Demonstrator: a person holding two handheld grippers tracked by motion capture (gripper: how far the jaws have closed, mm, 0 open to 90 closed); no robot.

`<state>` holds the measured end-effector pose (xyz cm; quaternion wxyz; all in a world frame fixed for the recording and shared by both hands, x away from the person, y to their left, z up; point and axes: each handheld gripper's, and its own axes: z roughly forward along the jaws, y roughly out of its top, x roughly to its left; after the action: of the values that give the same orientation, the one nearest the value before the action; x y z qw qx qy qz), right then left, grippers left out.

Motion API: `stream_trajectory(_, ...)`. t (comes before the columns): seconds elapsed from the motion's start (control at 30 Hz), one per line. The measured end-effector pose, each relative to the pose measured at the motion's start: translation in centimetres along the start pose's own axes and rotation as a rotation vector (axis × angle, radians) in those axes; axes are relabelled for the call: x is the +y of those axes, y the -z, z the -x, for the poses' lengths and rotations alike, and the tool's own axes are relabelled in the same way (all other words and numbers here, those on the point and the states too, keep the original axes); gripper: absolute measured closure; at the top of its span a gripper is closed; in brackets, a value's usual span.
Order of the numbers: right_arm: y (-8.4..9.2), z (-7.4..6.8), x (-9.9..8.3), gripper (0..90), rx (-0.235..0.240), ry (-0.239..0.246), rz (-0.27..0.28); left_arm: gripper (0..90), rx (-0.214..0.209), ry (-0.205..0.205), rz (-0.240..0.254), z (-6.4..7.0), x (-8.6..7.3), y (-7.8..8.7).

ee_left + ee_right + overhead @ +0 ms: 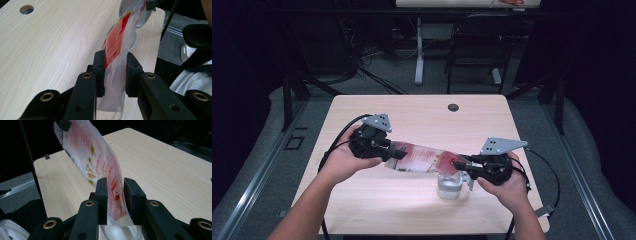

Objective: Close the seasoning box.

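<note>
While the left claw (398, 154) grips the pouch (422, 159) (powder inside), right claw (460, 164) open over the glass (449, 186).

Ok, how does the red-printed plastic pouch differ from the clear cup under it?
The red-printed clear plastic pouch is soft and creased; the clear round cup looks rigid. The pouch is up off the light wooden table, lying lengthwise between the left hand-held gripper and the right hand-held gripper; the cup stands upright on the table below the pouch's right end. The pouch carries red print; the cup is plain. Both are partly see-through.
</note>
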<state>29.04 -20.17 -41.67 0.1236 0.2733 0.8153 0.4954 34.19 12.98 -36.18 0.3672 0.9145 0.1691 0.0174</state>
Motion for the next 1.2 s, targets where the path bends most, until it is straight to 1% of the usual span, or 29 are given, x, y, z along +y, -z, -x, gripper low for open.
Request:
stream_trajectory(0.1, 0.0, 0.1, -0.1, 71.0, 0.003, 0.001, 0.002, 75.0, -0.003, 0.005, 0.005, -0.1, -0.1, 0.0)
stream_trajectory(0.17, -0.1, 0.1, -0.1, 67.5, -0.007, 0.005, 0.001, 75.0, -0.003, 0.01, 0.008, -0.1, -0.3, 0.0)
stream_trajectory(0.3, -0.3, 0.0, -0.1, 63.0, -0.001, 0.009, 0.003, 74.9, -0.002, 0.014, 0.011, -0.3, -0.5, 0.0)
stream_trajectory(0.33, -0.3, 0.0, -0.1, 62.1, -0.005, 0.011, 0.001, 74.8, -0.002, 0.022, 0.012, -0.2, -0.6, 0.0)
stream_trajectory(0.37, -0.3, 0.0, -0.1, 61.5, -0.007, 0.009, 0.005, 74.7, -0.002, 0.019, 0.01, -0.3, -0.7, 0.0)
stream_trajectory(0.4, -0.2, 0.0, -0.1, 60.1, -0.015, 0.006, -0.002, 74.7, -0.003, 0.027, 0.018, -0.3, -0.8, 0.0)
stream_trajectory(0.43, -0.2, 0.0, 0.0, 60.5, -0.021, 0.004, -0.004, 74.7, -0.004, 0.026, 0.017, -0.3, -0.8, 0.0)
stream_trajectory(0.5, -0.1, 0.0, 0.0, 67.0, -0.011, -0.002, -0.01, 74.8, -0.007, 0.028, 0.022, -0.4, -1.0, 0.0)
stream_trajectory(0.57, -0.1, -0.1, -0.1, 69.6, -0.012, -0.003, -0.012, 74.8, -0.007, 0.031, 0.027, -0.5, -1.0, -0.1)
stream_trajectory(0.67, -0.3, 0.0, -0.1, 71.8, -0.026, 0.001, -0.017, 74.8, -0.009, 0.033, 0.033, -0.6, -1.2, -0.1)
stream_trajectory(0.77, -0.5, 0.0, -0.3, 73.0, -0.025, 0.001, -0.034, 74.8, -0.01, 0.042, 0.036, -0.7, -1.3, -0.1)
stream_trajectory(0.93, -0.7, -0.1, -0.2, 78.1, -0.03, 0.014, -0.051, 74.5, -0.012, 0.046, 0.041, -0.8, -1.6, -0.1)
stream_trajectory(1.07, -0.9, -0.1, -0.2, 78.5, -0.013, 0.008, -0.055, 74.3, -0.014, 0.05, 0.047, -0.9, -2.0, -0.1)
stream_trajectory(1.2, -1.0, -0.1, -0.3, 80.3, -0.014, 0.005, -0.067, 74.0, -0.015, 0.049, 0.05, -1.0, -2.2, -0.2)
